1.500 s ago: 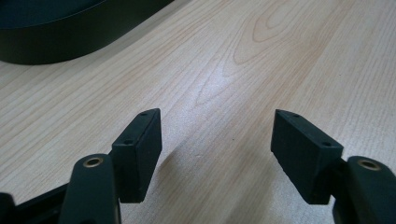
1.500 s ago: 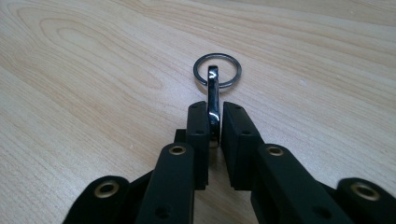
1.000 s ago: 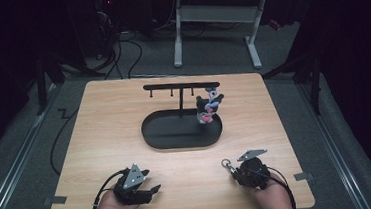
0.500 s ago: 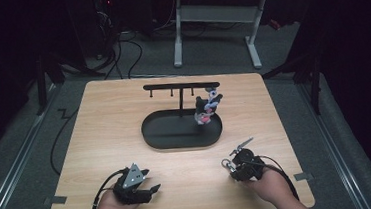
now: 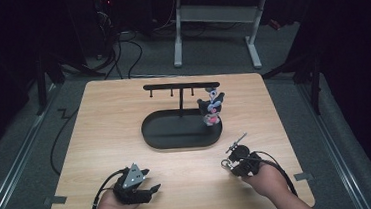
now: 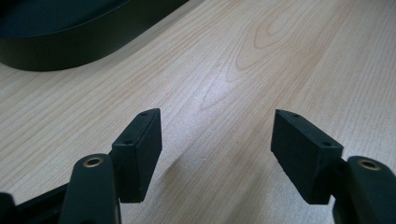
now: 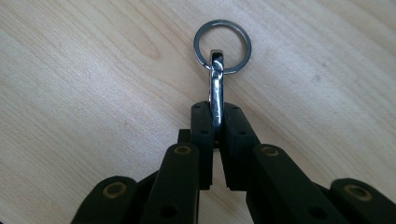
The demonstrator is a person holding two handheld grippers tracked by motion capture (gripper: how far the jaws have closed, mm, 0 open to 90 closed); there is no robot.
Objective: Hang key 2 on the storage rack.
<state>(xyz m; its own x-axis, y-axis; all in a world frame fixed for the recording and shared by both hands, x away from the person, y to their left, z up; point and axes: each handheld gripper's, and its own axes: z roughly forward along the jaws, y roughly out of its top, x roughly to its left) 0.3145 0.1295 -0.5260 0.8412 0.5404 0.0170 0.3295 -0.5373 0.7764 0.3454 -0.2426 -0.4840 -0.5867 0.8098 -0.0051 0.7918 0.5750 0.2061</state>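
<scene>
Right gripper clamped on a key ring clip over bare tabletop, left gripper wide open and empty near the front edge, black tray holding a small figure

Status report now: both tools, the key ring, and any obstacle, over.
Left tool open, empty, low over the table. Right tool shut on key ring by its metal clasp. Black stand with a hanging figure ahead; path clear.
</scene>
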